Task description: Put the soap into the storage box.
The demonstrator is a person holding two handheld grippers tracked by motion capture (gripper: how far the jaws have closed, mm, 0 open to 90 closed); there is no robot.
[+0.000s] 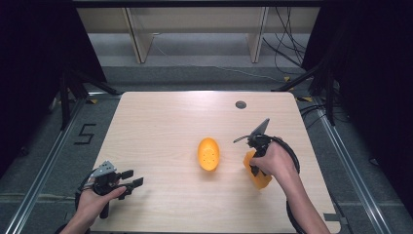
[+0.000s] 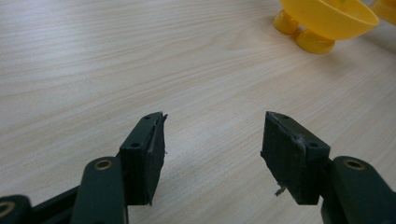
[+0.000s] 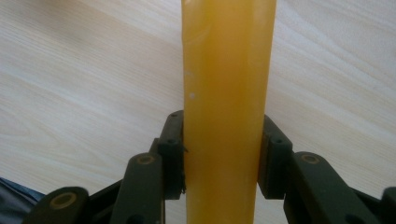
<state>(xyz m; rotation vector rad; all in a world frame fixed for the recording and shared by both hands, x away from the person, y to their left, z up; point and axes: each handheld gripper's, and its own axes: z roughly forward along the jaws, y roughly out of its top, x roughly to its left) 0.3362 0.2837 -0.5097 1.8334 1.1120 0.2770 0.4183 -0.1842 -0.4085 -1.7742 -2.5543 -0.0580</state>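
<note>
An oval orange-yellow dish (image 1: 208, 153) with small holes rests at the middle of the wooden table (image 1: 160, 122); in the left gripper view the dish (image 2: 327, 16) stands on small round feet at the top right. My right gripper (image 1: 255, 163) is shut on a second orange-yellow piece (image 1: 258, 175) to the right of the dish. In the right gripper view that piece (image 3: 226, 107) runs up as a smooth bar between the two pads (image 3: 172, 158). My left gripper (image 1: 132, 179) is open near the table's front left corner; the left gripper (image 2: 212, 154) has nothing between its fingers.
A round grommet hole (image 1: 240, 104) sits near the table's far edge. Black stands (image 1: 68, 92) and cables (image 1: 287, 44) lie on the floor beyond and beside the table. A "5" is marked on the floor (image 1: 85, 133) at left.
</note>
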